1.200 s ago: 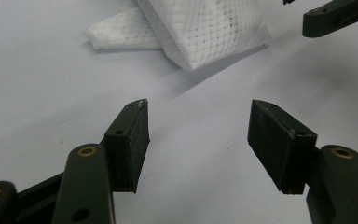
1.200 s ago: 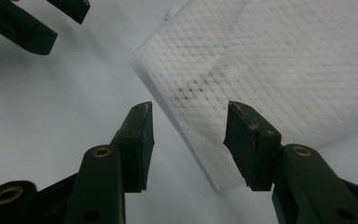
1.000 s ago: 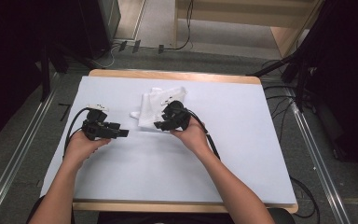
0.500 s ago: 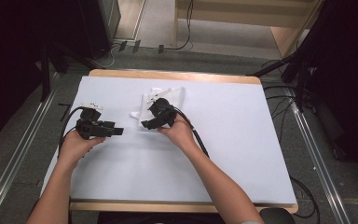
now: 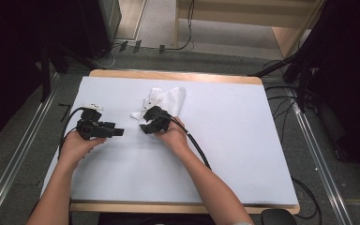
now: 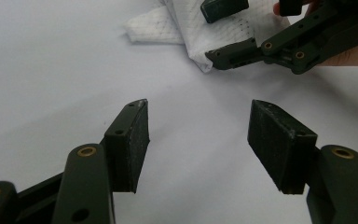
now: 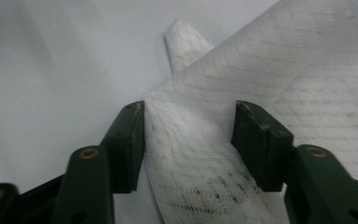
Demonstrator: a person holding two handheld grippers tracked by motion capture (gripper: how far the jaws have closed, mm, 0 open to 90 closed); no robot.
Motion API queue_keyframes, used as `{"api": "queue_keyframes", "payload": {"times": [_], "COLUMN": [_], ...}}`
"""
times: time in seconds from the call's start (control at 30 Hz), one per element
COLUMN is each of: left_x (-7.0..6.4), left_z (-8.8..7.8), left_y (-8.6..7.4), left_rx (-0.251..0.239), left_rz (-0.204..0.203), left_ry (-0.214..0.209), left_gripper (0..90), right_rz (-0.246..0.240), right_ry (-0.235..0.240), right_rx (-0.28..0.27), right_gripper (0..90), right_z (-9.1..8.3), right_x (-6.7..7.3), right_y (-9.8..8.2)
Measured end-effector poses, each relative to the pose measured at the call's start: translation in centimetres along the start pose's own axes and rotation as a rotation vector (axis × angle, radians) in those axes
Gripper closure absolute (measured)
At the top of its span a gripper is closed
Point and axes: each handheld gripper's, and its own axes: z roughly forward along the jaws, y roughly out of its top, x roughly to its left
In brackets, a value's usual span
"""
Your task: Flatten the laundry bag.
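A crumpled white cloth (image 5: 172, 97) lies on the white-covered table (image 5: 243, 140), a little behind the middle. My right gripper (image 5: 144, 123) is down at the cloth's near-left corner. In the right gripper view its jaws (image 7: 189, 140) have just been closing, still wide apart, with a flat strip of the cloth (image 7: 261, 70) between them and no pinch seen. My left gripper (image 5: 118, 132) points right over bare table, to the left of the cloth. Its jaws (image 6: 198, 135) stand open with nothing between them. Ahead of it I see the cloth (image 6: 182, 23) and the right gripper (image 6: 223, 30).
The table's wooden edge (image 5: 168, 75) shows along the far side. A black cable (image 5: 197, 150) trails along the right forearm, another loops by the left hand (image 5: 68, 124). Dark stands and cables crowd the floor on both sides (image 5: 304, 79).
The right hand has moved left and down onto the cloth's near-left corner. The left hand has hardly moved.
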Motion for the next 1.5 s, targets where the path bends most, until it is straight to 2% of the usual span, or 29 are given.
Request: {"api": "queue_keyframes", "payload": {"times": [0.03,0.1,0.13,0.17,0.2,0.3,0.43,0.7,1.0,1.17,1.23,1.33,1.5], "left_x": [0.0,0.0,0.1,0.1,0.1,0.0,0.0,-0.2,-0.5,-1.2,-1.3,-1.4,-1.6], "left_z": [0.0,0.1,0.1,0.1,0.1,0.2,0.1,0.3,0.5,1.7,2.0,3.5,4.8], "left_y": [0.0,0.0,0.0,0.0,0.0,0.0,0.0,0.0,0.2,0.6,0.8,1.8,2.7], "left_rx": [0.0,-0.001,0.004,0.004,0.004,0.004,0.005,0.0,-0.003,0.004,0.01,0.011,0.002], "left_rz": [-0.003,-0.008,-0.003,-0.002,-0.002,-0.006,-0.002,0.001,0.01,0.03,0.033,0.057,0.073], "left_ry": [0.0,0.0,0.002,0.0,0.0,-0.001,0.001,0.001,-0.002,-0.01,-0.013,-0.001,0.002], "left_gripper": [39.3,39.3,39.3,39.3,39.4,39.4,39.5,39.9,40.7,41.4,41.6,42.5,44.0], "right_rz": [0.006,0.012,0.023,0.027,0.027,0.074,0.104,0.114,0.112,0.128,0.139,0.157,0.154], "right_ry": [0.011,0.013,0.012,0.014,0.014,0.056,0.075,0.08,0.078,0.095,0.104,0.115,0.119], "right_rx": [-0.004,-0.007,0.001,0.002,0.002,0.004,0.022,-0.02,-0.054,-0.081,-0.086,-0.09,-0.089], "right_gripper": [63.4,65.8,74.4,78.5,78.5,85.2,87.3,87.3,87.2,87.1,87.1,87.1,87.0], "right_z": [-0.1,-0.1,-0.2,-0.3,-0.3,-0.4,-0.9,-3.8,-6.3,-7.6,-7.7,-7.8,-7.8], "right_x": [-0.1,-0.2,-0.3,-0.4,-0.4,-1.0,-1.4,-2.1,-2.6,-2.9,-3.1,-3.3,-3.3], "right_y": [-0.1,-0.1,0.0,0.0,0.0,0.0,0.4,1.4,1.2,0.1,-0.3,-0.8,-0.9]}}
